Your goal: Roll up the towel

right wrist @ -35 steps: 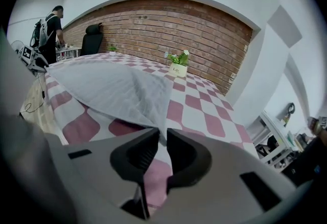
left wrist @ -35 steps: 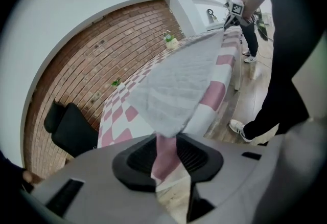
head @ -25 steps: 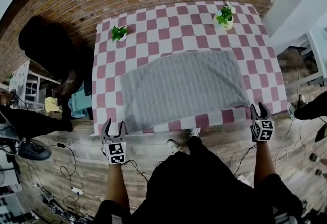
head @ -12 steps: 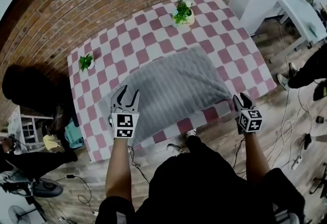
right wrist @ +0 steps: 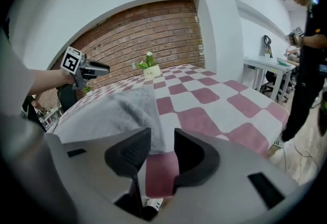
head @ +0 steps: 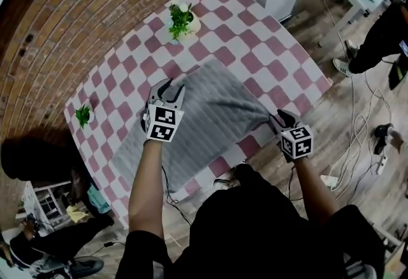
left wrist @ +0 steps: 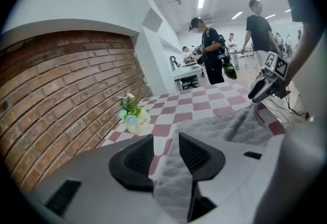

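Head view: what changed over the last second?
The left gripper swung from the near edge of the table out over the towel to its far edge. Its jaws have just been closing, with the towel's edge between them but not pinched. The right gripper stayed by the towel's near right corner, jaws apart. The towel is still flat and unrolled.

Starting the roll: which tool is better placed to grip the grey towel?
Left. The left tool has just been closing with the grey quilted towel's edge between its jaws; the right tool's gap shows only checked tablecloth.
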Action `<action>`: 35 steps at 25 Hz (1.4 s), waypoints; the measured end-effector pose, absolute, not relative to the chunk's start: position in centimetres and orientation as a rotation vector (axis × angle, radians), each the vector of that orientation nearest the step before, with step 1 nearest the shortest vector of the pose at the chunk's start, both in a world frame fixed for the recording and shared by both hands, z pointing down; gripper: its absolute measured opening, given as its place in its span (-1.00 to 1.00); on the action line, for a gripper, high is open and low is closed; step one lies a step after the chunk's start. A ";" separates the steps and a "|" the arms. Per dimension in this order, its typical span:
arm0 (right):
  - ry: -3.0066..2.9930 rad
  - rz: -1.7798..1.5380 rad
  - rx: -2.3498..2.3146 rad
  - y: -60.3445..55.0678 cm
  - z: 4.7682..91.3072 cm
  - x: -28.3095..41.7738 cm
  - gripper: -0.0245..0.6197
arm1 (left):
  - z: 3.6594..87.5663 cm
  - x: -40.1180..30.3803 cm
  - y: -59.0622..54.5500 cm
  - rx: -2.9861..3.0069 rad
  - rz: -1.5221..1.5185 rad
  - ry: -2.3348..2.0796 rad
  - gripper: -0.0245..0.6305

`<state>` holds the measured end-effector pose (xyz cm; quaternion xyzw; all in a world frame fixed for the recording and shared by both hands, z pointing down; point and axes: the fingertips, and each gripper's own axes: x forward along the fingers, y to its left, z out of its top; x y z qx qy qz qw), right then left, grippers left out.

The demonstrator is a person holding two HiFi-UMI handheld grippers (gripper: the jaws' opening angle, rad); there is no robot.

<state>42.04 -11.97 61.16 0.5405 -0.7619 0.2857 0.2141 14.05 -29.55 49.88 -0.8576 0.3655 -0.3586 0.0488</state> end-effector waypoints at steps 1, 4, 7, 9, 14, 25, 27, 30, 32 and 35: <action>-2.109 0.804 1.489 -12.0 61.4 42.0 -0.48 | 50.4 15.3 -30.4 -2.613 -1.123 1.065 -0.45; -2.089 0.842 1.474 -11.9 61.9 41.7 -0.49 | 52.2 18.8 -32.9 -2.622 -1.203 0.920 -0.46; -2.063 0.862 1.481 -12.2 62.4 41.8 -0.49 | 54.3 21.8 -34.8 -2.630 -1.283 0.780 -0.46; -2.059 0.876 1.487 -12.5 62.5 42.2 -0.49 | 55.7 23.4 -35.7 -2.631 -1.333 0.694 -0.46; -2.058 0.935 1.478 -12.4 63.1 42.4 -0.49 | 58.8 27.0 -37.4 -2.629 -1.436 0.488 -0.46; -1.999 0.978 1.484 -12.0 63.8 41.8 -0.48 | 63.6 29.7 -38.3 -2.589 -1.641 0.162 -0.31; -1.982 0.984 1.476 -11.9 63.9 41.6 -0.45 | 64.1 29.5 -38.4 -2.628 -1.676 0.165 -0.26; -1.939 0.942 1.466 -12.0 64.0 41.4 -0.43 | 64.4 29.3 -38.0 -2.680 -1.715 0.129 -0.36; -1.894 0.909 1.486 -12.0 64.0 41.6 -0.47 | 64.4 29.4 -37.4 -2.690 -1.719 0.096 -0.50; -1.859 0.878 1.500 -11.9 64.1 41.5 -0.68 | 64.4 29.5 -36.7 -2.675 -1.721 0.067 -0.69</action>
